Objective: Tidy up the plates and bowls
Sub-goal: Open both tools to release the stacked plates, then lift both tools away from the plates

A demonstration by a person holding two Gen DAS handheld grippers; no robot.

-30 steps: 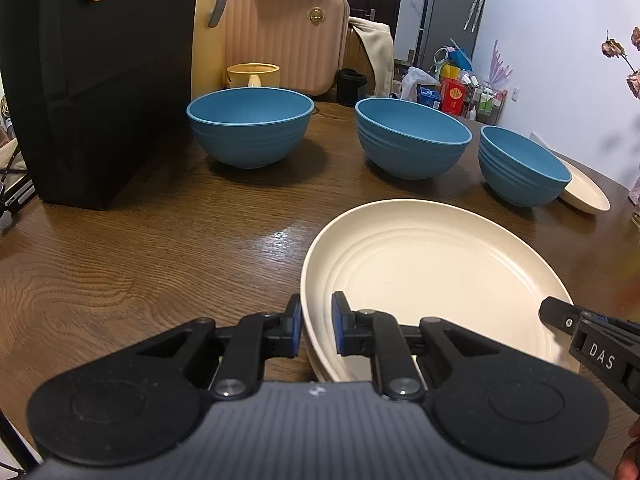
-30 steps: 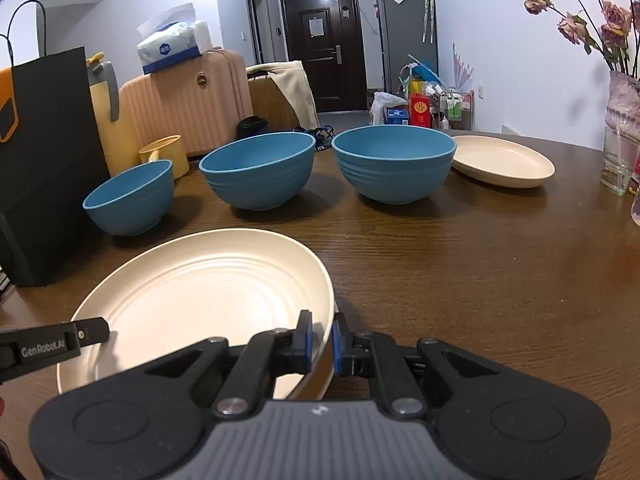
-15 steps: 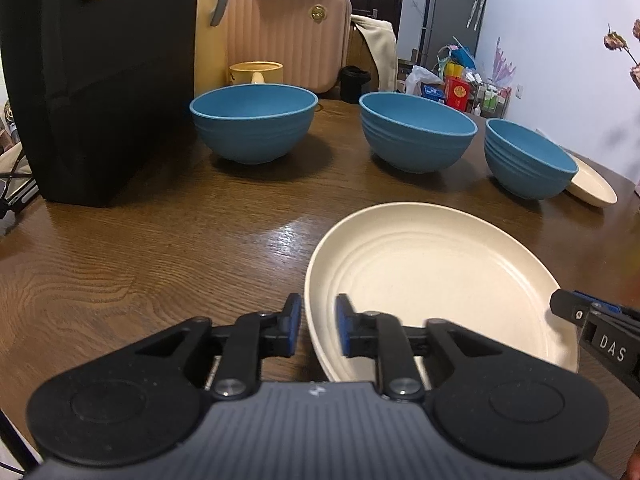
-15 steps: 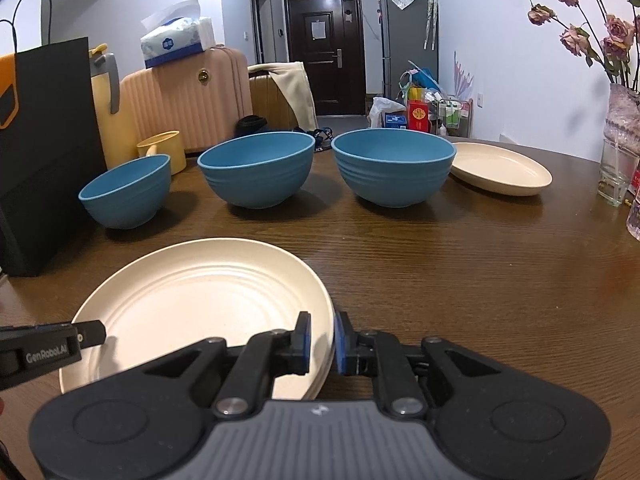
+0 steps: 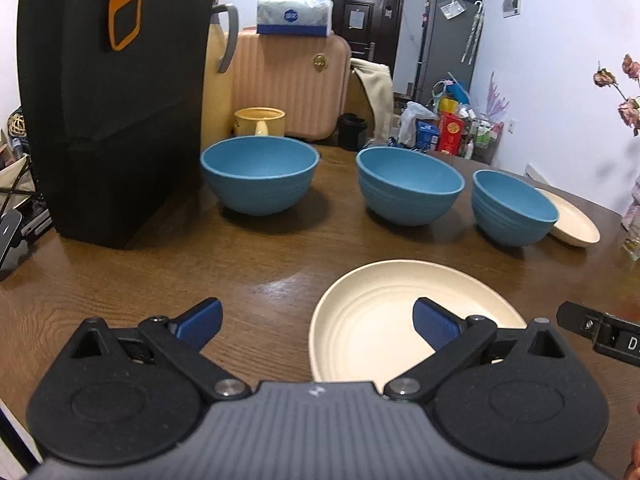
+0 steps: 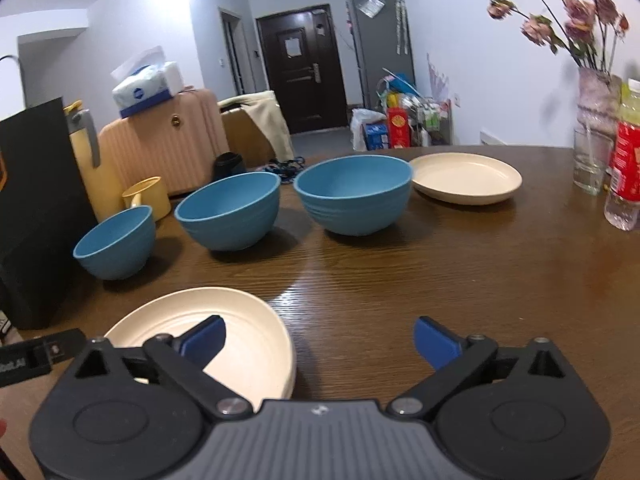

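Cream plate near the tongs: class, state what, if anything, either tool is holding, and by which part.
Nothing is held. Both the left tongs and right tongs have just been opening; the cream plate lies free on the table.

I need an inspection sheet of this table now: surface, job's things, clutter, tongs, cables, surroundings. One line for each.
Surface: brown wooden table, glossy.
Job's things: near plate flat on table; three blue bowls in a row, left bowl, middle bowl, right bowl; far plate beside them.
Clutter: black bag, yellow mug, bottle, glass vase.
Tongs: left tongs and right tongs just opened wide, holding nothing.
Cables: nothing seen.
Surroundings: pink suitcase, dark door.
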